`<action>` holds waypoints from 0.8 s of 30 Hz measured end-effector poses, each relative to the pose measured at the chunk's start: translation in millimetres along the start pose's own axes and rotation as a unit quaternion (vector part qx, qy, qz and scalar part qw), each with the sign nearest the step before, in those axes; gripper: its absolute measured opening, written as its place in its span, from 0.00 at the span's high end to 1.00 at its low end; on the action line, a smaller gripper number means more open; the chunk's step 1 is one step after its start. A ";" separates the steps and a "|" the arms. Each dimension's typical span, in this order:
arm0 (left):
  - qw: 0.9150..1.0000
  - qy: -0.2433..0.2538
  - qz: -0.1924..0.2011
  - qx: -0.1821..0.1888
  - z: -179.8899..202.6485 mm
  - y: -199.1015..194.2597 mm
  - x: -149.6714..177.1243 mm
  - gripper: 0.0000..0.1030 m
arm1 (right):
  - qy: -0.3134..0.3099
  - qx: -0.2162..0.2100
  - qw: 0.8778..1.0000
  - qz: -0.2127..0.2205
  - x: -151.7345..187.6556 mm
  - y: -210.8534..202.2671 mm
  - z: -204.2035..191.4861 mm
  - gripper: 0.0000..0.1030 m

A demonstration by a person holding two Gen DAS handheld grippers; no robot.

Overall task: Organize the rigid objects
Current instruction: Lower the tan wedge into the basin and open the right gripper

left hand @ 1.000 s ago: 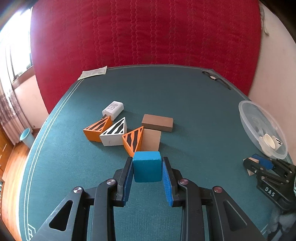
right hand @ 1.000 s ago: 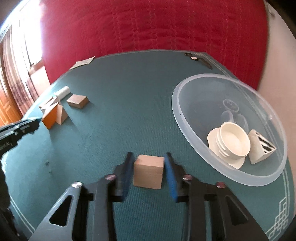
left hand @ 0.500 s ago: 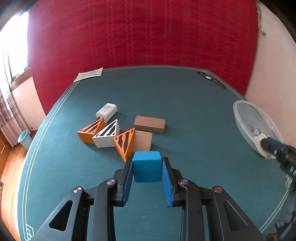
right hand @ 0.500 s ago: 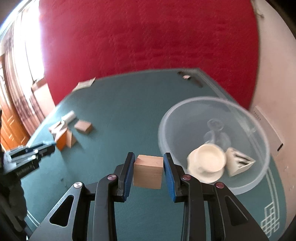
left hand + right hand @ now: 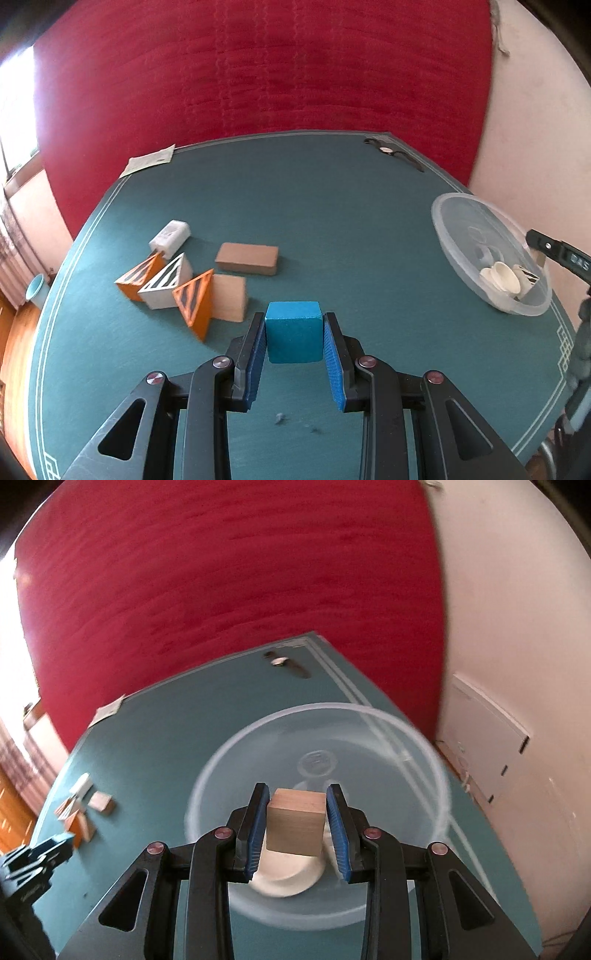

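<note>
My right tool (image 5: 296, 821) grips a plain wooden cube (image 5: 295, 821) between its blue pads, and hangs over the clear plastic bowl (image 5: 441, 775) at the right edge of the tabletop (image 5: 155, 746). The cube sits above a white dish (image 5: 286, 873) already in the bowl. Step in hand: drop-off of the wooden cube. Next move, I judge: lower a bit, spread the fingers, let it fall clear of the dish without clipping the rim.

My left tool (image 5: 294, 338) clamps a blue cube (image 5: 293, 332), held above the tabletop, well apart from the bowl (image 5: 452, 236). It likely goes into the bowl after; that calls for a swing right once the right tool is out of the way.

Left on the tabletop: two orange wedges (image 5: 195, 302), a white wedge (image 5: 166, 286), a tan block (image 5: 229, 297), a brown brick (image 5: 246, 258), a white box (image 5: 170, 236).
</note>
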State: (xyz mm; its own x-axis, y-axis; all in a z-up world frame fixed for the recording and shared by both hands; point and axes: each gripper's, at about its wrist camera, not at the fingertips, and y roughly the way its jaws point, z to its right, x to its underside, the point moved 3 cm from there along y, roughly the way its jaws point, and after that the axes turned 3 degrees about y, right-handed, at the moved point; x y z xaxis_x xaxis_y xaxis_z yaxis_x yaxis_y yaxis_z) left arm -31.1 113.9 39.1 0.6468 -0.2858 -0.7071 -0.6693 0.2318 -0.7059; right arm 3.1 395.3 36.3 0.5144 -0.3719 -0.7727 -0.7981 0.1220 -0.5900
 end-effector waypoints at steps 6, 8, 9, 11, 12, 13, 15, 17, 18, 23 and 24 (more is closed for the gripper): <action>1.000 0.022 0.002 0.011 25.2 1.4 -9.0 0.69 | 0.026 0.021 0.999 0.002 -8.1 17.0 27.0 0.68; 0.999 0.029 0.002 0.014 32.6 2.2 -11.7 0.69 | 0.039 0.025 0.999 0.004 -9.1 20.9 36.1 0.67; 0.999 0.033 0.003 0.017 37.1 2.6 -13.6 0.69 | 0.046 0.026 0.999 0.005 -9.0 22.1 40.1 0.67; 0.999 0.038 0.005 0.021 43.2 3.0 -16.8 0.69 | 0.055 0.028 0.998 0.001 -8.3 23.5 46.2 0.67; 0.999 0.040 0.007 0.025 47.3 3.5 -19.2 0.69 | 0.056 0.028 0.998 0.001 -8.4 23.3 47.5 0.67; 0.999 0.043 0.008 0.027 50.0 3.9 -20.9 0.69 | 0.057 0.029 0.998 0.003 -8.9 22.2 48.9 0.67; 0.998 0.048 0.012 0.031 56.3 4.6 -25.3 0.69 | 0.058 0.028 0.998 0.004 -9.5 21.0 50.1 0.67; 0.998 0.052 0.015 0.035 62.4 5.1 -29.3 0.69 | 0.059 0.029 0.998 0.008 -10.2 19.3 49.7 0.67; 0.998 0.054 0.018 0.039 66.0 5.5 -32.0 0.69 | 0.059 0.030 0.998 0.009 -10.5 19.1 49.7 0.67; 0.996 0.062 0.026 0.059 83.7 10.9 -45.3 0.69 | 0.056 0.034 0.998 0.013 -9.7 17.2 49.0 0.67; 0.995 0.065 0.027 0.064 88.6 13.0 -48.3 0.69 | 0.055 0.034 0.998 0.013 -9.3 16.8 48.2 0.67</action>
State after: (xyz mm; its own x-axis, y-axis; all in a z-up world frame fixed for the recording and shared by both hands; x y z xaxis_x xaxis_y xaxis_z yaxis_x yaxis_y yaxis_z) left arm -38.7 213.1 60.5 0.5535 -0.3858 -0.7381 -0.6439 0.3638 -0.6731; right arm 0.0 445.2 22.3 0.4539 -0.4655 -0.7598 -0.7853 0.1941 -0.5879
